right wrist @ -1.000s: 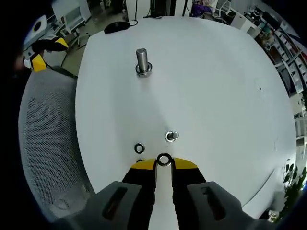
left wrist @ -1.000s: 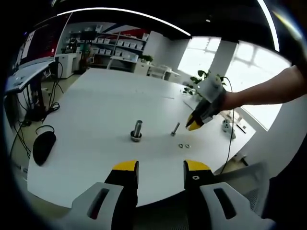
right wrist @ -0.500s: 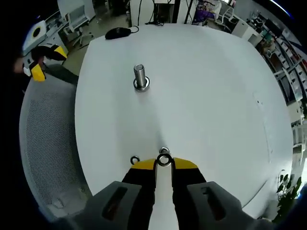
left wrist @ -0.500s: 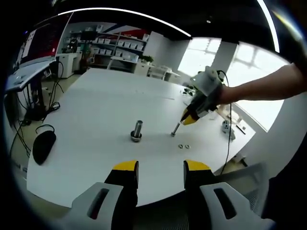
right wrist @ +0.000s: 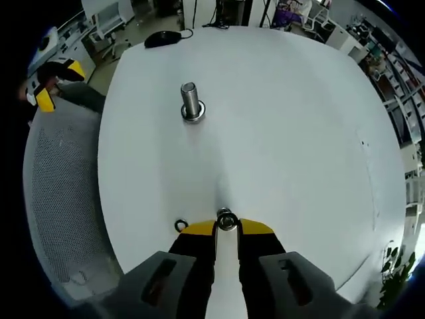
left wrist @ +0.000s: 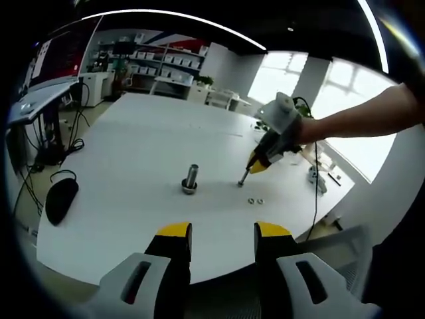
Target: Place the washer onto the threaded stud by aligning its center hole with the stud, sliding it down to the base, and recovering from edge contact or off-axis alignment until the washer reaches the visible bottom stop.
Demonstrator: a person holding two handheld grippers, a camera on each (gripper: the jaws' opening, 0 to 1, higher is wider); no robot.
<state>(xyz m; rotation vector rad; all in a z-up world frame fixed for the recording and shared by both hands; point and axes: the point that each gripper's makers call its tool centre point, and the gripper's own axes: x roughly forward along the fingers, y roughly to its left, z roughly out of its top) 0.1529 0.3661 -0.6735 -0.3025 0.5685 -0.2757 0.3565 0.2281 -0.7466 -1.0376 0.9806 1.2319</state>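
Note:
In the right gripper view my right gripper (right wrist: 226, 228) is shut on a small steel washer (right wrist: 226, 220), held right over the short threaded stud, whose top is mostly hidden behind it. A loose washer (right wrist: 179, 226) lies just left of the jaws. A taller threaded stud (right wrist: 190, 100) with a ring at its base stands farther off. From the left gripper view, the right gripper (left wrist: 257, 163) hovers at the top of the short stud (left wrist: 243, 178), with two loose washers (left wrist: 255, 200) nearby and the tall stud (left wrist: 191, 178) to the left. My left gripper (left wrist: 224, 232) is open, off the table's near edge.
The white table (right wrist: 299, 133) holds a black mouse (left wrist: 60, 199) at its left end. A grey mesh chair (right wrist: 60, 199) stands by the table edge under my left gripper (right wrist: 56, 76). Cables, shelves and windows lie beyond.
My right gripper has carried the washer away from the loose washers to a spot over the short stud. The left gripper has stayed put.

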